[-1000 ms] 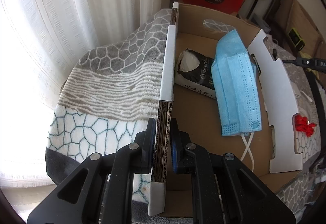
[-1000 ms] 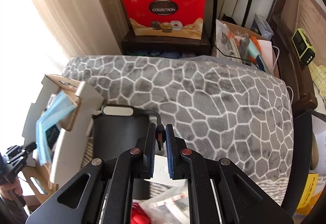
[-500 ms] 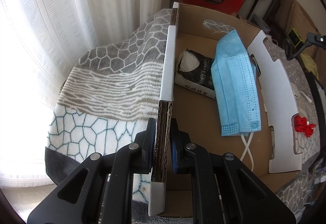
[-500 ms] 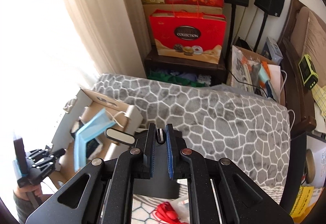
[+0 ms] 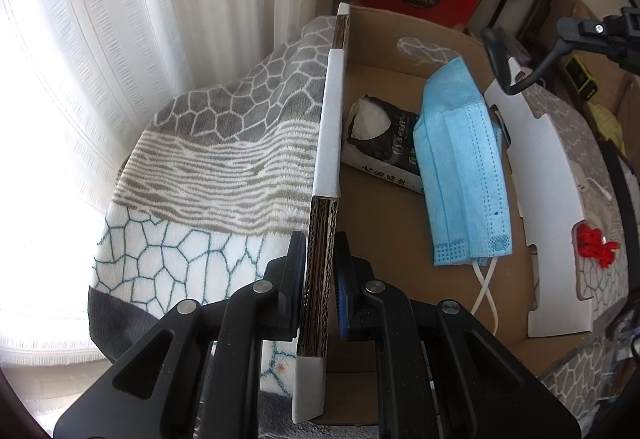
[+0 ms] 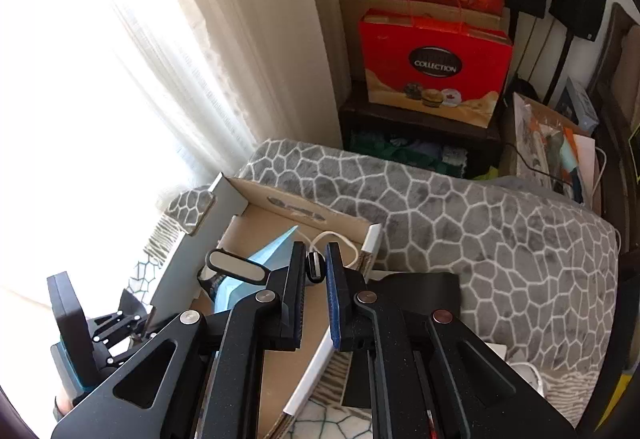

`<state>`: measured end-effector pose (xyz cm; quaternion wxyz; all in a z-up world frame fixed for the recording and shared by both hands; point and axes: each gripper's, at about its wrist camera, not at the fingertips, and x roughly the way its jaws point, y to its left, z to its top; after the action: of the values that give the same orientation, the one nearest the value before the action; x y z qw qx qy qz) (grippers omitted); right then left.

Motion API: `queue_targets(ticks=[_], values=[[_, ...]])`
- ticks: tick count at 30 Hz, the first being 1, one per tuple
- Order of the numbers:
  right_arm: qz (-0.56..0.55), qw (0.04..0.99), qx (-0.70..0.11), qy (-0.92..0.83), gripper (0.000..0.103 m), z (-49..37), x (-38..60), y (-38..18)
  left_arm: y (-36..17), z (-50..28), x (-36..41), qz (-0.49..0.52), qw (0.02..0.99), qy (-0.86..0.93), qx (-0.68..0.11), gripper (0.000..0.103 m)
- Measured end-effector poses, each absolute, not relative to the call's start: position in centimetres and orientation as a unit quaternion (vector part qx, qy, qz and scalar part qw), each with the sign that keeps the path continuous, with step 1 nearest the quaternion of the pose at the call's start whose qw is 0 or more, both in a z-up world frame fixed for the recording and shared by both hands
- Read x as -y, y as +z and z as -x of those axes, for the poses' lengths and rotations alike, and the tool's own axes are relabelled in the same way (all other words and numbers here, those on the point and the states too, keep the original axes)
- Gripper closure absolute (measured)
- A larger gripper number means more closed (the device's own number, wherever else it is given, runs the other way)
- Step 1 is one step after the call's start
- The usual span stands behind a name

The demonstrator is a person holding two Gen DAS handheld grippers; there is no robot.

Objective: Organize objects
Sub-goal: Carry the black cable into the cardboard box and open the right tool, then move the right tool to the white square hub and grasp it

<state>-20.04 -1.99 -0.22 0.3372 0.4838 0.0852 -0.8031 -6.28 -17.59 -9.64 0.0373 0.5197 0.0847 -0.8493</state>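
Left wrist view alone shows the left gripper (image 5: 320, 271) clamping the cardboard box (image 5: 324, 143) wall; right gripper (image 6: 314, 267) pinches a black holder (image 6: 316, 266).

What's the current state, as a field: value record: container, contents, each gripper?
container: open brown cardboard box on a grey patterned blanket
contents: blue pleated face mask lying partly over a black and white packet
left gripper: shut on the box's side wall edge
right gripper: above the box, shut on a small black and white handheld object with a curved handle; what it is cannot be told
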Motion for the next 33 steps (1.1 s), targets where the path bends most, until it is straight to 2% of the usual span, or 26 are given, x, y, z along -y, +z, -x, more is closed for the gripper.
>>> queue_targets(ticks=[7,10,12,17,23,33], values=[[-0.507,0.337,-0.118,-0.785,0.094,19.4,4.3,-3.1,-9.6,6.3,17.5,-0.520,0.038,-0.849,-0.085,0.091],[-0.505,0.326,-0.128,-0.789,0.088,19.6,4.5,-3.7,-9.6,6.2,17.4,-0.519,0.037,-0.849,-0.085,0.091],[-0.504,0.325,-0.133,-0.789,0.073,19.8,4.4,-3.8,-9.6,6.2,17.4,-0.519,0.037,-0.850,-0.085,0.091],[-0.497,0.317,-0.122,-0.798,0.066,20.6,3.3,-3.3,-9.6,6.1,17.3,-0.519,0.038,-0.850,-0.086,0.091],[-0.490,0.311,-0.107,-0.808,0.065,21.3,1.5,-2.0,-9.5,6.0,17.1,-0.519,0.039,-0.849,-0.084,0.091],[-0.478,0.304,-0.135,-0.813,0.062,20.3,-2.0,-1.3,-9.6,6.0,16.9,-0.521,0.041,-0.849,-0.081,0.091]])
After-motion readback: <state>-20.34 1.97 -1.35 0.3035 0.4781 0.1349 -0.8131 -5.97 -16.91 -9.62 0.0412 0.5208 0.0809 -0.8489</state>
